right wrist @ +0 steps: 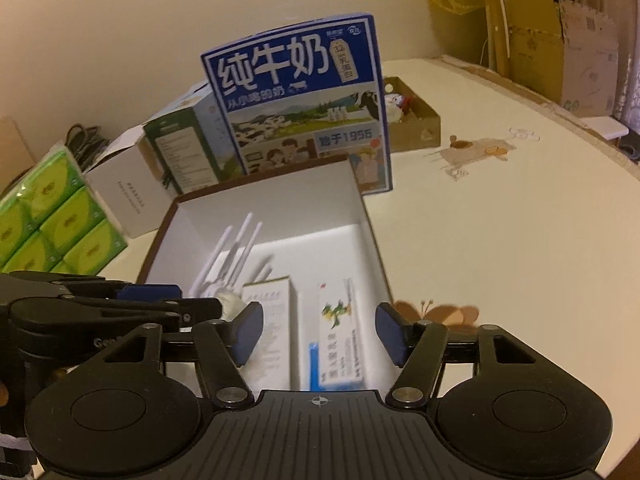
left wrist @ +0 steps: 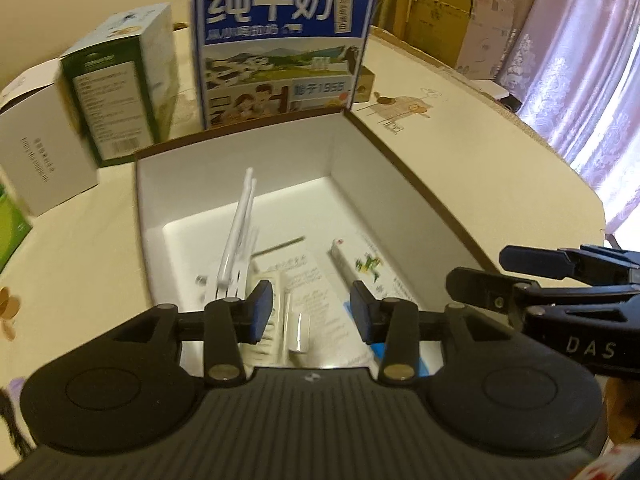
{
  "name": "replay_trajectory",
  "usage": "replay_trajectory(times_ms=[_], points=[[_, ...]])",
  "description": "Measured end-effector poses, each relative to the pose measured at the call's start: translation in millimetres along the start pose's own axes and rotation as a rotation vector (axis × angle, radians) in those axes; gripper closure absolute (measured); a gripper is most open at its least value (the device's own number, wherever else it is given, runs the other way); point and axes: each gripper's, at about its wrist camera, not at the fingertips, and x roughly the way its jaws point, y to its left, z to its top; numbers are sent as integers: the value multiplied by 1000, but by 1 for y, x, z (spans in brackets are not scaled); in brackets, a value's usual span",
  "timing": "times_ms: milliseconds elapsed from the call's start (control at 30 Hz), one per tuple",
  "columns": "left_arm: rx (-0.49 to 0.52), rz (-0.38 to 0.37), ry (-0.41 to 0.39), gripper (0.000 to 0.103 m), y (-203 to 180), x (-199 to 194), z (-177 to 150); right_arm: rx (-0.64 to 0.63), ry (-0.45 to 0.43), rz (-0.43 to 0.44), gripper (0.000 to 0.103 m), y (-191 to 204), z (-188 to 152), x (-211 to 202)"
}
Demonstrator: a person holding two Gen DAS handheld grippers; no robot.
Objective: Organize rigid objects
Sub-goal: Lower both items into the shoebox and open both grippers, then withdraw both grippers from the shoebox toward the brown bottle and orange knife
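Landmark: open white-lined storage box (left wrist: pixel 360 168) with brown outer walls, on a cream table (left wrist: pixel 480 128).

Inside the box, counted: one white router (right wrist: pixel 230 276) with three antennas visible in the right wrist view, lying toward the box's left wall; one pale carton (right wrist: pixel 272 320) beside it at the middle of the floor; one white-and-blue medicine carton (right wrist: pixel 340 340) with a green figure printed on it, nearer the right wall. One small silvery cylinder (left wrist: pixel 299 332) rests on the pale carton in the left wrist view; motion blur leaves what it is unclear.

Left gripper (left wrist: pixel 312 308): hovers over the near edge of the box, fingers spread apart, nothing between the blue pads (left wrist: pixel 262 312).

Right gripper (right wrist: pixel 320 330): also above the near edge, to the right of the other, fingers spread wide and empty.

Behind the box: one tall blue milk carton (left wrist: pixel 280 40) standing upright against the far wall. Left of the box: one green-and-white box (left wrist: pixel 120 92) and one plain white box (left wrist: pixel 44 152), touching each other. Further left, one shrink-wrapped pack of green tissue packets (right wrist: pixel 52 224). Behind and right of the milk carton, one low brown cardboard tray (right wrist: pixel 416 124) with small items in it, too small to identify.
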Motion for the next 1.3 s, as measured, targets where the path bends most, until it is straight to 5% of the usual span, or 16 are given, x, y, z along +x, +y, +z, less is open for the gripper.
replay_trajectory(times_ms=[667,1300], points=[[-143,88,-24,65,65,-138,-84,28,38,41,41,81,-42,-61],[-199,226,2,65,122,-189,-148,-97,128,184,41,179,-87,-49]])
